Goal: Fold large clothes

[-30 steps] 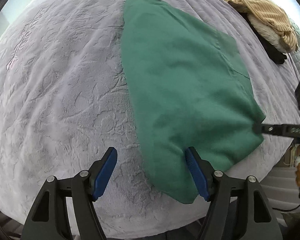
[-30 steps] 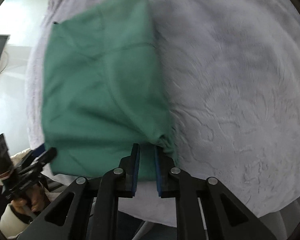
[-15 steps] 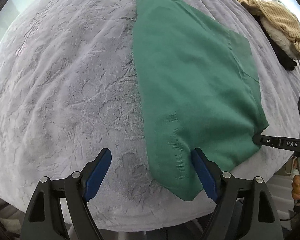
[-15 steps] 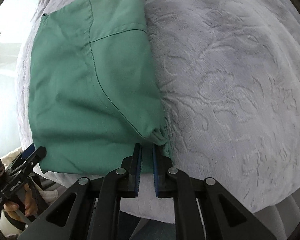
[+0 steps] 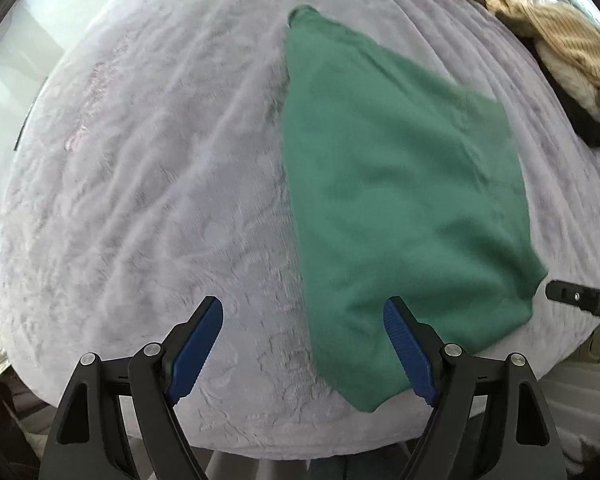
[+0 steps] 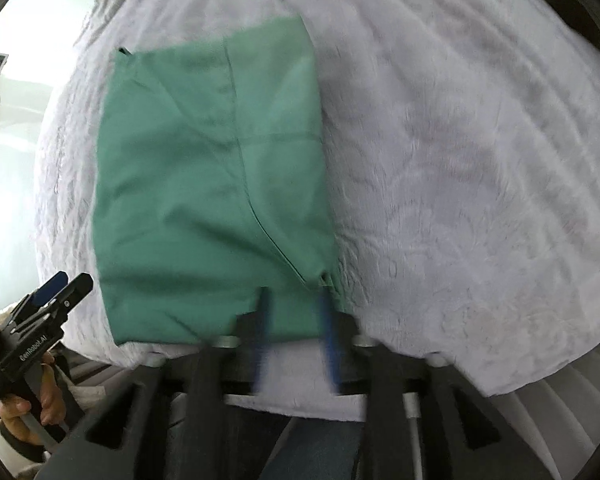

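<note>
The left claw (image 5: 303, 346) points down at the bed (image 5: 148, 200), and its two blue pads (image 5: 196, 350) stand wide apart with nothing between them. The green cloth (image 5: 396, 200) lies flat on the bed. Its near corner sits at about 5 o'clock in the left wrist view, just in front of the right-hand pad, and part of the cloth is hidden behind that pad. I cannot tell if the pad touches it. From there the cloth runs away toward 12 o'clock and gets narrow at the far end.

In the right wrist view, the right claw (image 6: 296, 340) has just been opening. Its pads are blurry but apart, and they do not press on anything. The green cloth (image 6: 212, 184) lies just past the pads, from 6 o'clock up toward 11 o'clock. A bunched little corner of it (image 6: 324, 278) sits right at the tip of the right-hand pad. A long seam (image 6: 244, 152) runs down the cloth.

The near edge of the bed is just under both claws. To the left of the cloth, from 7 to 11 o'clock in the left wrist view, there is lots of bare fluffy grey blanket. In the right wrist view the bare blanket (image 6: 460, 180) spreads from 1 to 4 o'clock. The left claw (image 6: 56, 292) shows there at 8 o'clock, held by a hand (image 6: 36, 408).

Far away at 1 to 2 o'clock in the left wrist view, a pile of tan and dark clothes (image 5: 568, 64) lies well apart from the green cloth.
</note>
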### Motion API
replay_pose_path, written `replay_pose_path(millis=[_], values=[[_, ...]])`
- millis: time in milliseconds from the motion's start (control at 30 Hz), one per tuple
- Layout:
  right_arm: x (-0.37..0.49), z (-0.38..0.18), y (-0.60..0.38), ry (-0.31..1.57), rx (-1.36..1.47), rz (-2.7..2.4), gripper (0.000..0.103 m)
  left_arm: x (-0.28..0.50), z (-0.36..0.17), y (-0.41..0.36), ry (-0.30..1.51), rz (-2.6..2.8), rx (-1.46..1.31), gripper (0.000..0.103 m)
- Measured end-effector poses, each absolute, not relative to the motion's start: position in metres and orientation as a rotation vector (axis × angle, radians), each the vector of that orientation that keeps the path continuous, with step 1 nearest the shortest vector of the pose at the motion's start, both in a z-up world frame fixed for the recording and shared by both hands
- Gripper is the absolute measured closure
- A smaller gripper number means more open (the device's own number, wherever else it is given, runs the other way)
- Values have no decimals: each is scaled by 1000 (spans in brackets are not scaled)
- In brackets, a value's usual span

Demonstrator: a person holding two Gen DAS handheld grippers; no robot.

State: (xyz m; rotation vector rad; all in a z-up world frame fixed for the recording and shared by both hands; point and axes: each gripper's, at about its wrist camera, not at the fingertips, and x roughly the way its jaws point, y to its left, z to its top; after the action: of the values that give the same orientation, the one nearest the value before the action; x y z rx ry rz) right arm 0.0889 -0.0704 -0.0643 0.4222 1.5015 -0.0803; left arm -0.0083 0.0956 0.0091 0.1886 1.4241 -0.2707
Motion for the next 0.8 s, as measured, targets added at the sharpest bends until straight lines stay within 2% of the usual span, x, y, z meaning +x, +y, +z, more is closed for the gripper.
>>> replay_pose_path(millis=[167,267,300,333,433,500,633,667,700,733,800], values=[[107,-56,-50,1470,379,-92,40,8,23,95,1423,-238,137,19],[118,-54,-48,1459,361,-107,30,10,30,95,1406,-229,142,19],[119,-51,-50,1452,358,-114,25,9,31,94,1403,-226,144,16],[120,-50,-52,1448,356,-116,24,10,32,95,1404,-225,144,0],[123,-49,-49,1440,334,-131,23,10,36,93,1393,-228,140,0],[123,-46,-47,1439,307,-147,16,10,37,90,1392,-228,146,0],[123,-40,-43,1426,252,-169,15,9,39,87,1389,-231,151,0],[123,-39,-42,1425,245,-171,13,9,40,87,1387,-232,153,0],[124,-39,-42,1424,242,-175,4,8,40,86,1385,-232,158,0],[124,-38,-42,1418,243,-177,1,8,41,85,1383,-233,161,0],[124,-37,-42,1414,245,-178,0,10,42,85,1381,-238,167,0]])
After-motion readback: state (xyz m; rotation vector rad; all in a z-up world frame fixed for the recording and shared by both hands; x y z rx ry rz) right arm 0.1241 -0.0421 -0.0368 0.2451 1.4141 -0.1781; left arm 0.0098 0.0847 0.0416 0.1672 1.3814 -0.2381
